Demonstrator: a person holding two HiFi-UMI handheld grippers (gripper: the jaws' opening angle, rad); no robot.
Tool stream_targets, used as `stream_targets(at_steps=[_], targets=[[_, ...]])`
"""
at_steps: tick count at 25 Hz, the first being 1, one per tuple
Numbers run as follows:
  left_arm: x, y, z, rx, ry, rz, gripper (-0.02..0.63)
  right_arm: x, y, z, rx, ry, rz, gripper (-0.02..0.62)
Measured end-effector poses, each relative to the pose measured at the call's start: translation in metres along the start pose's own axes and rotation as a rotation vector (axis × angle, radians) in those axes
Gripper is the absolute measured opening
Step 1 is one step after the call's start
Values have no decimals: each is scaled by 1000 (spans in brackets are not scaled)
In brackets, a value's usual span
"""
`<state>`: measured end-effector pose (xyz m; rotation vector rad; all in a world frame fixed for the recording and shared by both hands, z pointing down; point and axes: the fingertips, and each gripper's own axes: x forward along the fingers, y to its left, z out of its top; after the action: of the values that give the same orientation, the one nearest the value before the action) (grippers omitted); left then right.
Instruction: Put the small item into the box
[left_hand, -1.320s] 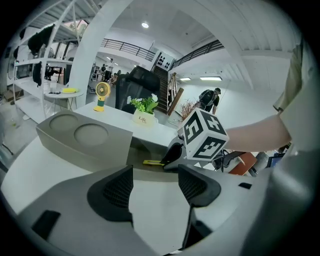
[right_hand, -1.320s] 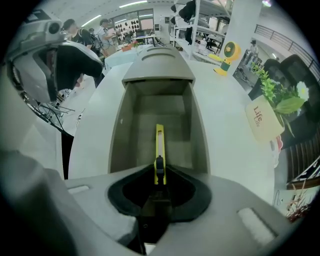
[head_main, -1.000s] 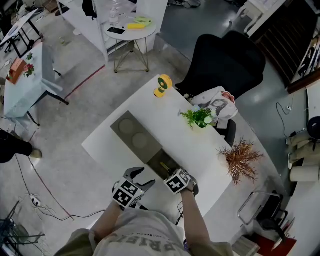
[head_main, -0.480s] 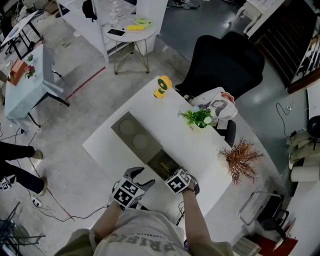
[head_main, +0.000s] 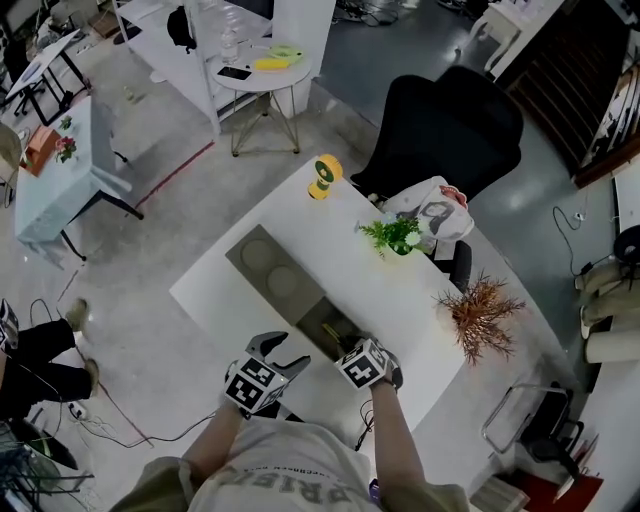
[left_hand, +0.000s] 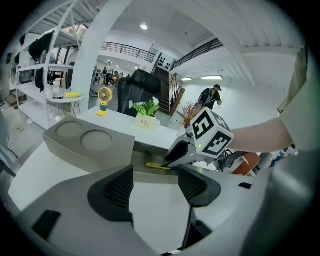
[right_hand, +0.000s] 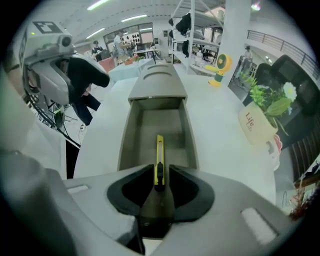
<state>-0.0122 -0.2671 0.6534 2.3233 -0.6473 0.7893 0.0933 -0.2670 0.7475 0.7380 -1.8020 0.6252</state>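
Observation:
A long grey box (head_main: 262, 262) lies on the white table, its near compartment (right_hand: 159, 127) open and its far part covered by a lid with two round hollows. A slim yellow utility knife (right_hand: 159, 155) points into the open compartment, low over its floor; in the left gripper view the knife (left_hand: 157, 166) lies almost level. My right gripper (right_hand: 159, 184) points steeply down with its pads on the knife's near end; its jaws have just been opening slightly, the knife still between them. My left gripper (left_hand: 156, 187) stands open and empty just left of the box's near end.
A yellow desk fan (head_main: 325, 172) stands at the table's far corner. A green plant in a white mug (head_main: 397, 235) and a dried brown plant (head_main: 480, 315) stand to the right. Behind the table is a black chair (head_main: 450, 120). A person's legs (head_main: 30, 350) show at the left.
Both grippers and the knife stay almost where they were. The person on the floor at the left has walked further into view.

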Motion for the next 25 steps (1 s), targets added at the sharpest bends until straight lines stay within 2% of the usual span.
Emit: stream_targets(at_steps=[5, 10, 15, 20, 25], targets=[[-9, 1, 11, -14, -42, 18, 273, -41, -8, 24, 98, -213, -52, 87], [-17, -3, 24, -12, -100, 40, 273, -95, -12, 38, 132, -431, -164, 87], [-34, -13, 42, -16, -176, 61, 273, -155, -15, 42, 225, -671, -243, 87], [-54, -30, 61, 9, -290, 108, 273, -216, -7, 39, 298, -933, -305, 86], [-82, -50, 82, 58, -448, 186, 273, -269, 5, 34, 276, -1116, -412, 86]])
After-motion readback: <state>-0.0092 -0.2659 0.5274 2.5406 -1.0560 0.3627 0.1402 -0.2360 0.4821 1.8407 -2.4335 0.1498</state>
